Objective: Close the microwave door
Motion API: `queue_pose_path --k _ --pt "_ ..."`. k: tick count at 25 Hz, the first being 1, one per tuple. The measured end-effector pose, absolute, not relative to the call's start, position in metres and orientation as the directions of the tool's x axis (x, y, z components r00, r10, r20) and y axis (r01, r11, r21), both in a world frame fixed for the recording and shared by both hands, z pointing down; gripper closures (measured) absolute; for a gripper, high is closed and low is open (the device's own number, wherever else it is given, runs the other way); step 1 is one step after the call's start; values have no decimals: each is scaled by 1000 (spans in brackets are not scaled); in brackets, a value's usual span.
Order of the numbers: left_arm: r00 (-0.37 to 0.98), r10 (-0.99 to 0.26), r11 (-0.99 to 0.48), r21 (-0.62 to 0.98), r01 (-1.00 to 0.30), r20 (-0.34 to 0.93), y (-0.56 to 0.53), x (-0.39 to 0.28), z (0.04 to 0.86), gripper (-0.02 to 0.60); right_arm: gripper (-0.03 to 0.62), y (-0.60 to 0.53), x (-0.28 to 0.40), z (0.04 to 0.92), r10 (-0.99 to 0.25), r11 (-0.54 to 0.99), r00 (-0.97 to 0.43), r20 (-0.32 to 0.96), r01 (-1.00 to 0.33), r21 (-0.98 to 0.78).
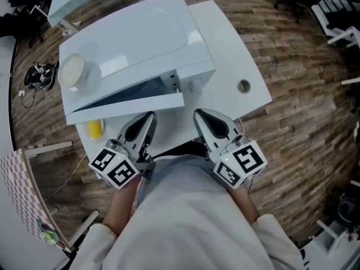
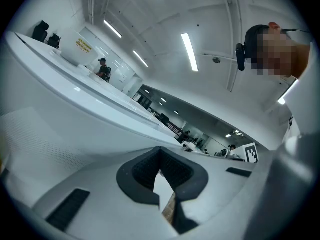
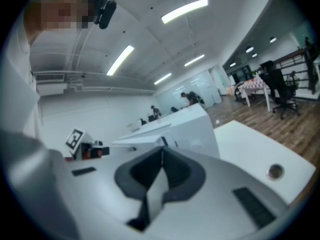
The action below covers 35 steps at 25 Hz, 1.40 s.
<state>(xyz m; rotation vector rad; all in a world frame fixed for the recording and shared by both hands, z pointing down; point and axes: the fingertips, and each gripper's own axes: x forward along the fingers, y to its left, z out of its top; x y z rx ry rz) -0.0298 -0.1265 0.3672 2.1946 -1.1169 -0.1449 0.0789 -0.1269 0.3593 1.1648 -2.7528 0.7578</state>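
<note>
The white microwave (image 1: 135, 38) stands on a white table (image 1: 230, 44). Its door (image 1: 129, 103) hangs ajar, swung out toward me at the front. My left gripper (image 1: 151, 116) is shut and empty, its tip just below the door's lower edge. A little right of the door's free end, my right gripper (image 1: 198, 112) is also shut and holds nothing. In the left gripper view the door (image 2: 75, 114) fills the left side, close above the left gripper (image 2: 160, 150). From the right gripper (image 3: 161, 150), the microwave (image 3: 195, 126) lies ahead with its door (image 3: 142, 136) sticking out.
A round white bowl-like thing (image 1: 72, 72) sits on the microwave's top at the left. A yellow object (image 1: 94, 129) lies on the table under the door. The table has a cable hole (image 1: 243, 86) at the right. Wooden floor surrounds it; cables (image 1: 39, 75) lie at the left.
</note>
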Motion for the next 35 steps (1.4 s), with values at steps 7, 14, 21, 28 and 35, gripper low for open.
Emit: queue_pose_path --k 7,14,21,28,35 --pt "629 -758 -418 614 -670 170 -138 -26 366 565 571 -127 77 364 -654 591 -714 251 -689 -421" --pt "636 -756 -425 620 -660 158 -147 -24 364 565 571 -129 76 365 -656 583 -710 256 -692 -426" --pt "629 -765 -416 640 -646 138 -153 -26 361 565 571 -131 76 370 -651 579 -711 266 -692 -431" --pt "620 -773 -398 661 -636 131 -160 -27 362 565 571 -135 75 372 -647 579 -714 269 -689 -436" --pt "615 -776 -406 632 -660 143 -161 -26 365 565 571 -137 74 375 -643 577 -715 273 -687 -442"
